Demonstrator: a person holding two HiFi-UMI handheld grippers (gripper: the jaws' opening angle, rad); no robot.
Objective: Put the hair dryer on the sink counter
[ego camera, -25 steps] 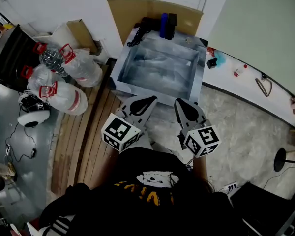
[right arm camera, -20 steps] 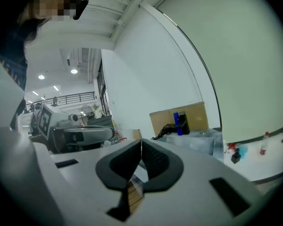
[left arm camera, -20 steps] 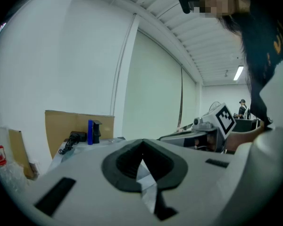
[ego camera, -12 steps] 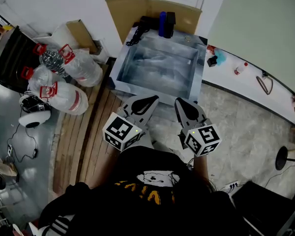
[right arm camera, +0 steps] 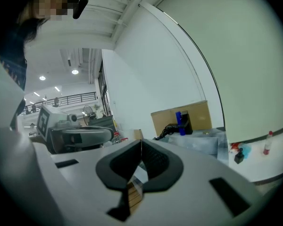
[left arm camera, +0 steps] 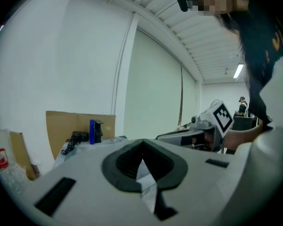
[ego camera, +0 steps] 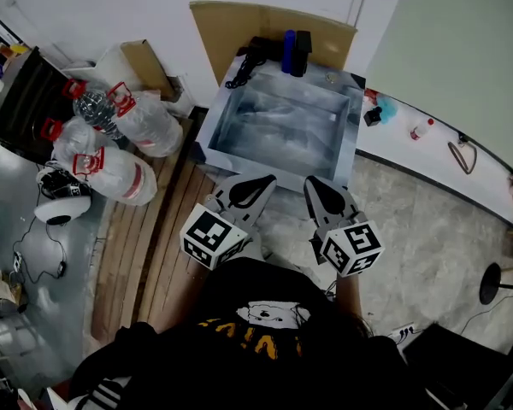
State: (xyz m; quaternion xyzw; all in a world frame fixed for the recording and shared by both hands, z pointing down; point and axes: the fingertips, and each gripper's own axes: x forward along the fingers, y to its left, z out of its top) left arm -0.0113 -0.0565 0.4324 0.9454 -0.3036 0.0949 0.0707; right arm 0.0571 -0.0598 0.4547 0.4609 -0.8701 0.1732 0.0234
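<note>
Standing in front of the sink (ego camera: 352,101), both grippers drawn in close to my body and well short of its near rim. Left gripper (ego camera: 255,186) is holding its jaws together, pads meeting at the tip with nothing between them; the left gripper view shows only a sliver of background behind the seam. Right gripper (ego camera: 321,193) is pressing its jaws together the same way, empty too. The hair dryer (ego camera: 248,56), which I am taking to be the black corded thing, is lying on the back ledge of the sink at its left corner, cord trailing over the edge, just in front of the cardboard sheet (ego camera: 231,20) leaning on the wall. A blue bottle (ego camera: 288,48) and a black box (ego camera: 303,41) are standing just beside it to the right. I am judging that neither tool is engaged with anything, so no carrying step is in hand: either the dryer is already where the task wants it, or the reach is not yet begun. If it needs moving, the next move is calling for one gripper to open, reach across the whole basin to the far ledge, and close on the dryer's body, not its loose cord, without knocking the bottle.
</note>
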